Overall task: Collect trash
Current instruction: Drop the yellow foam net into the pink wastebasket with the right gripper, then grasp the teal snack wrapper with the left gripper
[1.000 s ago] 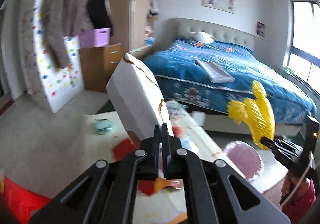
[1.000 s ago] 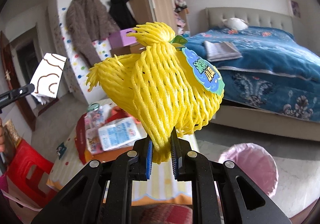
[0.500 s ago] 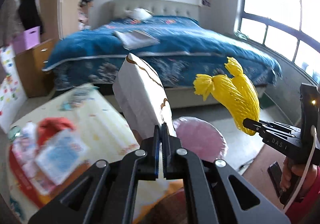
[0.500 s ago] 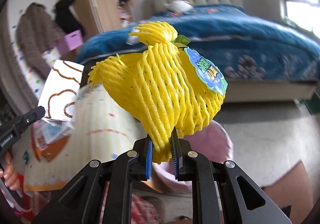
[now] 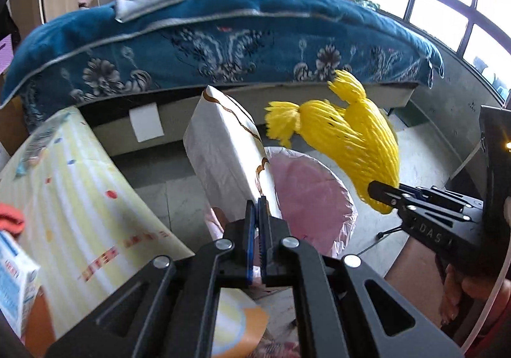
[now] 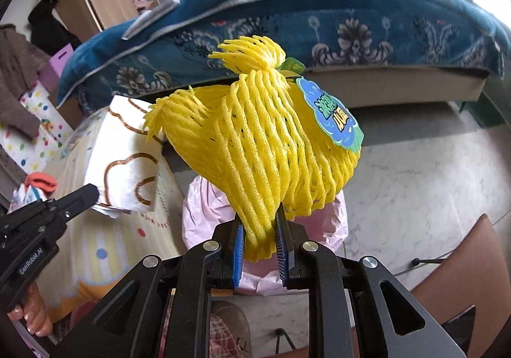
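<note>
I have both grippers over the bin (image 5: 319, 189), a pink-lined one standing on the floor between the table (image 5: 80, 185) and the bed (image 5: 223, 39). My left gripper (image 5: 257, 230) is clamped tight on the bottom edge of a white wrapper (image 5: 223, 147) with brown outlines; the wrapper stands up from the pads, over the bin's near-left rim. My right gripper (image 6: 260, 243) has the yellow foam net (image 6: 265, 141) between its pads, and its jaws are opening while the pads touch the net's lower end. The net bears a blue and green label (image 6: 335, 115) on its right side and hangs above the bin's mouth; from the left camera it sits above the bin's right rim (image 5: 351, 137). From the right camera I see the wrapper (image 6: 127, 160) just left of the bin (image 6: 204, 220), in front of the table's yellow striped cloth (image 6: 105, 249). A person's hand (image 6: 32, 319) holds the left gripper's handle
</note>
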### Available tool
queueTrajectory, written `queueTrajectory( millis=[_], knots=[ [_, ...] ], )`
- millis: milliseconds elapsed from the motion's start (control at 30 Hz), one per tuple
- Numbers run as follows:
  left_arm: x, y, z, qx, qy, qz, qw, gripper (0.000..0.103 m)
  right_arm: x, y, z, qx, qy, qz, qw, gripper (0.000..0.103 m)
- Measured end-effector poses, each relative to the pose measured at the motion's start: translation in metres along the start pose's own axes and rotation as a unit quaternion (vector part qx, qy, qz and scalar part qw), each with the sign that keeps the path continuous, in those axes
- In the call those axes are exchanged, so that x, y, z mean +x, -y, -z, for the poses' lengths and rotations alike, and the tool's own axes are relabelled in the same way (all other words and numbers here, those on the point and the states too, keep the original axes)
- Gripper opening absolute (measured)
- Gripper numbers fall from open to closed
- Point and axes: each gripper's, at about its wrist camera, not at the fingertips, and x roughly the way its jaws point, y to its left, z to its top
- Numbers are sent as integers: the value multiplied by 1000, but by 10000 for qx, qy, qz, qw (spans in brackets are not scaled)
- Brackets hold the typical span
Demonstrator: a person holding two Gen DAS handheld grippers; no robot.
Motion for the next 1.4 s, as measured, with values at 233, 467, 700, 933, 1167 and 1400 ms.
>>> queueTrajectory(
  millis=[233,467,700,933,1167,1400],
  knots=[
    [9,-7,-4,-209,-101,-78,9997,70,24,3,2,-15,-253,41,9997,55],
    [-32,-33,8,-489,112,-401,9979,71,-6,-3,6,43,9,-3,10000,56],
    [-97,-52,28,-768,497,-709,9933,77,-53,-30,11,-249,392,-208,9987,56],
    [-158,-71,64,-910,802,-1287,9842,80,-93,-86,19,-849,632,-610,9925,56],
    [-210,-116,114,-1525,926,-1861,9662,81,-107,-167,35,-1786,565,-1227,9746,56],
    [-250,-175,171,-2339,901,-2513,9349,84,-105,-242,53,-2503,455,-1624,9534,61]
  ],
)
